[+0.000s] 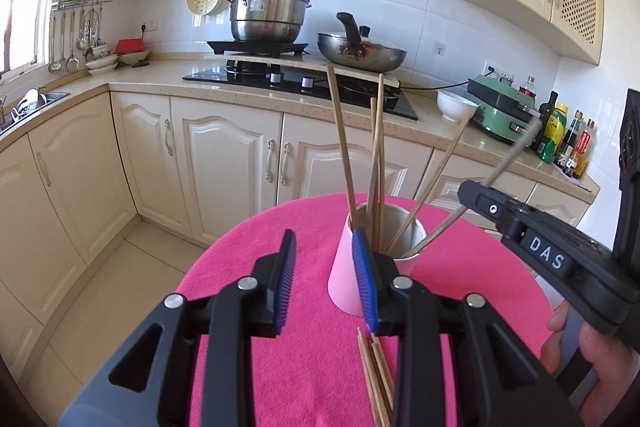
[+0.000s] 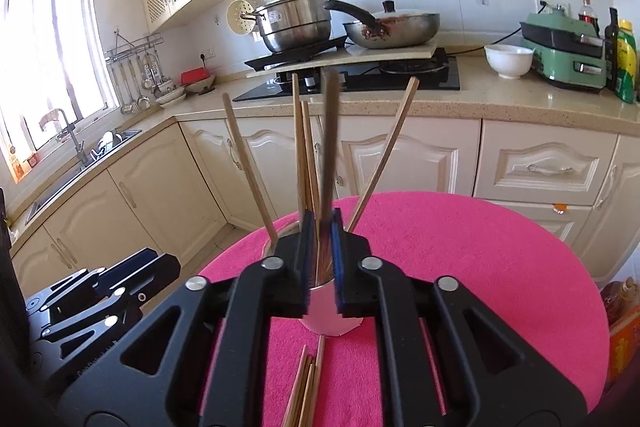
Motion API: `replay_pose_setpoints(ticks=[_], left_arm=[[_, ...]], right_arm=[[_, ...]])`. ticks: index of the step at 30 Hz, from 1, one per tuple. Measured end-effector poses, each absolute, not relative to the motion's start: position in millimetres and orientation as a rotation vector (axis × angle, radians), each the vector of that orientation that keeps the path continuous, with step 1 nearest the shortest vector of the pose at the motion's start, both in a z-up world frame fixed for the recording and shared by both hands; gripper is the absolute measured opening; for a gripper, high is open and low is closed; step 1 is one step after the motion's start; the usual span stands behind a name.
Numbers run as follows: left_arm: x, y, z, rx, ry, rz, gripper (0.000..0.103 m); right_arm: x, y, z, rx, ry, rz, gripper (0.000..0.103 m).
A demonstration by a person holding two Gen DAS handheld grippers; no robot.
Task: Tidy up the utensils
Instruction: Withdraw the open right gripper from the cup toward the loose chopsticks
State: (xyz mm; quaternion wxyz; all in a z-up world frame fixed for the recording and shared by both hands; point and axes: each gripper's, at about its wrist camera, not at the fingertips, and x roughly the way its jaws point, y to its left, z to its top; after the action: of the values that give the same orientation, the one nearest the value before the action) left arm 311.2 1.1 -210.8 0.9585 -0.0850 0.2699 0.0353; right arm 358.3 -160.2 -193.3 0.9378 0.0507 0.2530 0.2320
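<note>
The right claw (image 2: 320,259) sits just over the pink cup (image 2: 332,319), and a chopstick (image 2: 329,147) stands between its two blue pads. The jaws are a little apart, and the stick looks blurry — it seems to be let go and dropping into the cup, not squeezed. In the left camera this same stick leans out past the right claw (image 1: 466,201) with its low end in the cup.

The left claw (image 1: 325,279) is open with nothing in it. One of its pads is right beside the cup's wall (image 1: 344,267), but it does not press on the cup.

The cup stands on a round table with a bright pink cloth (image 2: 460,267). Four other chopsticks (image 2: 300,147) already stand in it, leaning different ways. A small pile of chopsticks (image 2: 306,387) lies flat on the cloth, just in front of the cup, near both claws.

So the job is partly done — one stick is going in now. Next, I think a claw must dip down to the pile, pinch one thin stick, lift it, tip it up and drop it in the cup. The sticks lie close together, so grabbing just one may be tricky, and the cup could tip if bumped.
</note>
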Motion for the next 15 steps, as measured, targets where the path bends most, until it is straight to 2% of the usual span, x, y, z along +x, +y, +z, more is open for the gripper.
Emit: replay_pose_setpoints(ticks=[1, 5, 8, 12, 14, 15], left_arm=[[307, 1, -209, -0.172, 0.543, 0.073, 0.029], [292, 2, -201, -0.175, 0.528, 0.074, 0.029], [281, 0, -195, -0.167, 0.521, 0.067, 0.029], [264, -4, -192, -0.165, 0.529, 0.051, 0.029], [256, -6, -194, -0.181, 0.549, 0.028, 0.034], [251, -7, -197, -0.197, 0.563, 0.014, 0.042]], right_arm=[[356, -161, -191, 0.103, 0.51, 0.468, 0.027], [342, -166, -182, 0.107, 0.496, 0.454, 0.03], [326, -171, -175, 0.103, 0.479, 0.442, 0.044], [303, -177, -171, 0.088, 0.481, 0.443, 0.045], [293, -181, -172, 0.079, 0.49, 0.437, 0.045], [288, -183, -174, 0.078, 0.499, 0.434, 0.045]])
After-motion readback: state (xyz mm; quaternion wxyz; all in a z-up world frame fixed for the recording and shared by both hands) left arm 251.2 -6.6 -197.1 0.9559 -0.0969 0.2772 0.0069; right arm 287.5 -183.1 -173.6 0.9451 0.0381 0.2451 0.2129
